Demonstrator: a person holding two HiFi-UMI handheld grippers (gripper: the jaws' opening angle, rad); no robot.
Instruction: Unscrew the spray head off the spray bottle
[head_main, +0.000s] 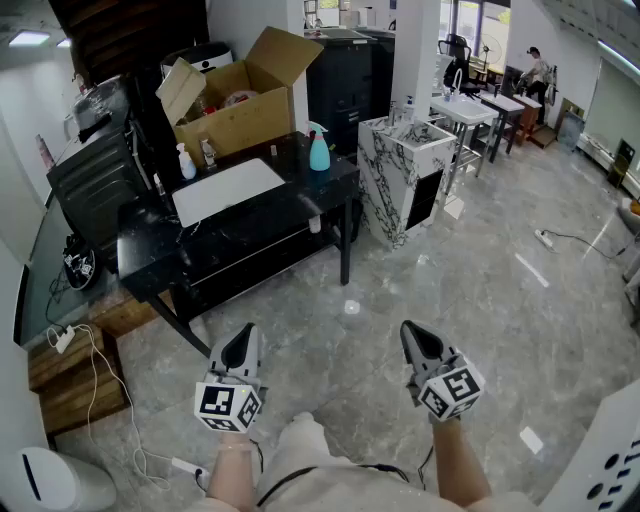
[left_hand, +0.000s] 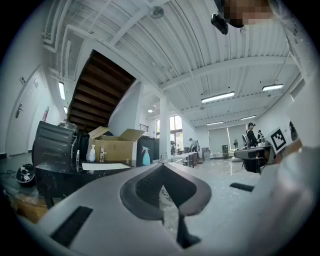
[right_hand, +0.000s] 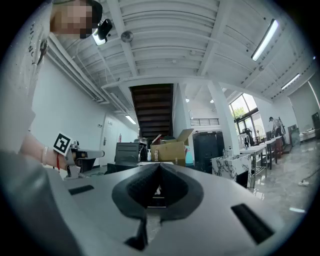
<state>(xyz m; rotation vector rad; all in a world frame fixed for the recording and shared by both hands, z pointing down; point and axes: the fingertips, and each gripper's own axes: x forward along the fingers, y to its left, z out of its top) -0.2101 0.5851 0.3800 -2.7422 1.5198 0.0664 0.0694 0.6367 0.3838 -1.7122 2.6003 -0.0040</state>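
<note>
Now | left tool (head_main: 242, 338) closed, empty | right tool (head_main: 413, 335) closed, empty | spray bottle (head_main: 319, 152) distant, details unclear

Black surface (head_main: 270, 215), well ahead of the left tool (head_main: 240, 340).
On it: open cardboard box (head_main: 240, 112), white board (head_main: 228, 188), teal spray bottle (head_main: 319, 152), white pump bottle (head_main: 186, 163).

No text, label, brand or number can be read anywhere; only coded square markers (head_main: 228, 403) are seen on the left gripper (head_main: 244, 333) and the right gripper (head_main: 411, 331).
</note>
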